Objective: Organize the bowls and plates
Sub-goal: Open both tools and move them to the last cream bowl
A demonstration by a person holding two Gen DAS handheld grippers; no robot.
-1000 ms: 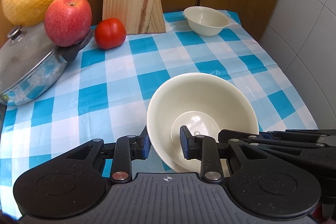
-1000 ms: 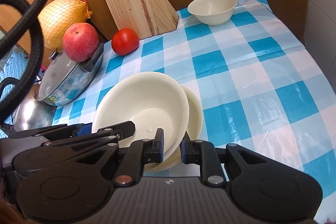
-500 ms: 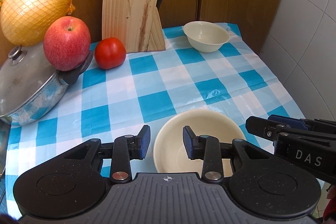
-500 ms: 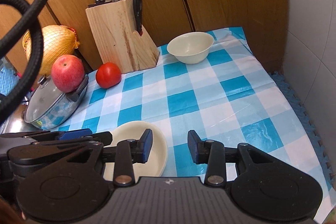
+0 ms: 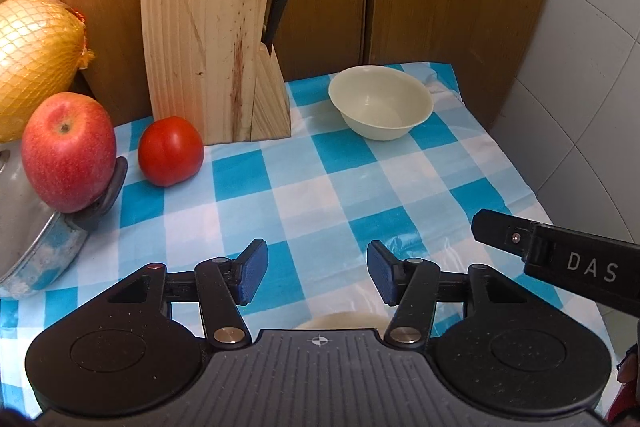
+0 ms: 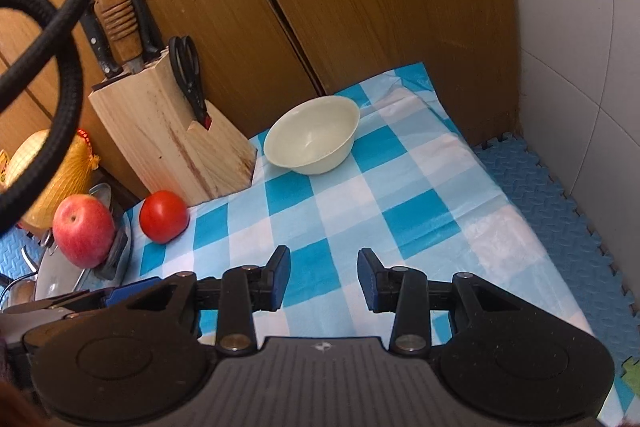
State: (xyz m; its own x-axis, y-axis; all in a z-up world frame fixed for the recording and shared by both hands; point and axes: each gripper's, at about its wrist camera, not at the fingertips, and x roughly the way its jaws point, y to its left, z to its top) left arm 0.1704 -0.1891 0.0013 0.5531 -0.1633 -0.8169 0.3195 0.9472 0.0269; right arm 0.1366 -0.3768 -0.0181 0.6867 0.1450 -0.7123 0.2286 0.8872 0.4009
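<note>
Left wrist view: left tool [image 5: 316,277] open, blue pads apart, nothing between them, hovering over near part of table [image 5: 320,187] with blue-and-white checked cloth. Sliver of cream rim [image 5: 340,321] visible just past tool body at near edge; cannot tell from this whether plate or bowl. Small cream bowl [image 5: 381,103] upright at far right of table, empty, just right of wooden knife block [image 5: 212,47]. Tomato [image 5: 171,151] left of block, near its front. Apple [image 5: 68,151] resting on lidded pot [image 5: 36,239] at left edge. Netted yellow fruit [image 5: 36,55] behind apple. Part of right tool's black arm, lettered "DAS", at right.

Right wrist view: right tool [image 6: 325,279] open, pads apart, gripping nothing, over near table. Same bowl [image 6: 312,135] at far side, close to knife block [image 6: 172,143] but apart from it. Tomato [image 6: 164,215] and apple [image 6: 83,230] to left. Blue foam mat [image 6: 560,211] beyond right table edge.
</note>
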